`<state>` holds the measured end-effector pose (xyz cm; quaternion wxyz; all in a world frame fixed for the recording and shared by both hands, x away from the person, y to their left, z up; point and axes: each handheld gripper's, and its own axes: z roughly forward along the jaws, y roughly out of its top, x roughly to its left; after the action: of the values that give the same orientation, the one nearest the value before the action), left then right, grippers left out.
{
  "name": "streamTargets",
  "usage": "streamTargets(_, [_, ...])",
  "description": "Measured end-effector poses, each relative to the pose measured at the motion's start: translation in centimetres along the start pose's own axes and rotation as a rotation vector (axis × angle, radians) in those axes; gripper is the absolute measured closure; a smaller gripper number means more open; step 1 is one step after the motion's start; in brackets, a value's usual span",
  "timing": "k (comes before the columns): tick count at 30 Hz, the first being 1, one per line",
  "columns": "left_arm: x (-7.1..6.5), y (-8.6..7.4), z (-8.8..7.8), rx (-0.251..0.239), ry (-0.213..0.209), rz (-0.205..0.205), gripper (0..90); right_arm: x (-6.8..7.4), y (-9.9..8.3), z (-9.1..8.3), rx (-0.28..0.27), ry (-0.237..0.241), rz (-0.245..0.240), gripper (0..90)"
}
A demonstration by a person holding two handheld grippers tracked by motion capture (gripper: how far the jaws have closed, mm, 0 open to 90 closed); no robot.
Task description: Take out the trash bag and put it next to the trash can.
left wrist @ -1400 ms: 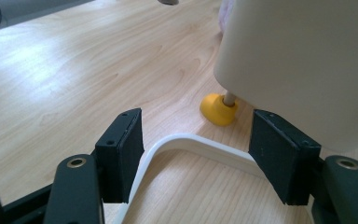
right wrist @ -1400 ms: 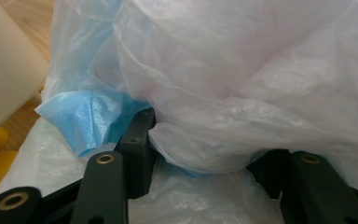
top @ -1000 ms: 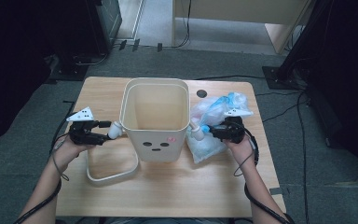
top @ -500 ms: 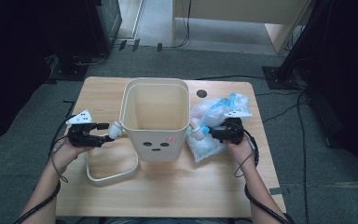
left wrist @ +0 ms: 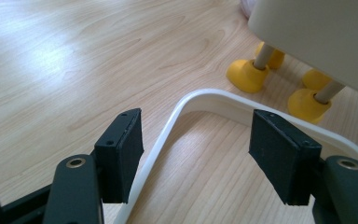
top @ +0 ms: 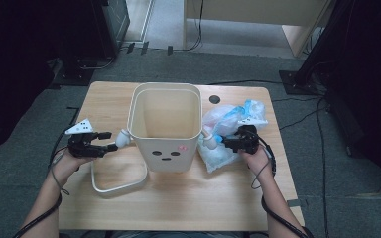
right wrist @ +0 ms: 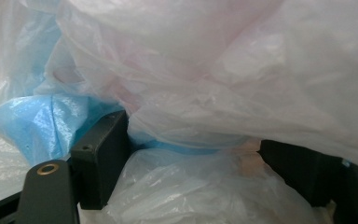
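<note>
Plastic bags point(top: 228, 131) bulge between the right gripper's point(top: 226, 143) jaws, which have just been opening, apparently releasing them. Left gripper point(top: 110, 141), lower than a second ago, hangs open over the white frame point(left wrist: 177, 116) beside the bin point(top: 166, 129).

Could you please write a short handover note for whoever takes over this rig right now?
Left gripper: open, jaws astride the white loop-shaped plastic ring lying flat on the wooden table.
Right gripper: jaws just opening, crumpled clear and blue plastic bags between them.
Cream face-printed bin stands between them, with no bag inside.
Done: nothing fitted.
Left: probably line the bin, then add the ring.
</note>
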<state>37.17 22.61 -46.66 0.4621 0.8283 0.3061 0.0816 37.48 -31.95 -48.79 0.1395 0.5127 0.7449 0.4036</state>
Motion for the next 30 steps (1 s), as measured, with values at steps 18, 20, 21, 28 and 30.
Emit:
streamTargets(18, [1.2,-1.3,-0.3,0.007,0.017,-0.030,34.0,0.1,0.0,0.2,0.015,0.003,-0.003,23.6])
streamTargets(20, [1.3,-1.5,-0.4,-0.004,0.023,-0.031,33.8,0.1,0.0,0.2,0.017,0.005,-0.003,23.6])
streamTargets(21, [1.4,-1.5,-0.4,-0.006,0.024,-0.029,33.2,0.1,-0.1,0.3,0.017,0.005,-0.002,23.6])
streamTargets(28, [1.8,-2.2,-0.3,0.001,0.029,-0.045,31.1,0.2,-0.1,0.4,0.020,0.003,-0.010,23.5])
streamTargets(30, [1.9,-2.3,-0.4,0.001,0.034,-0.045,31.1,0.1,0.0,0.4,0.021,0.005,-0.011,23.4])
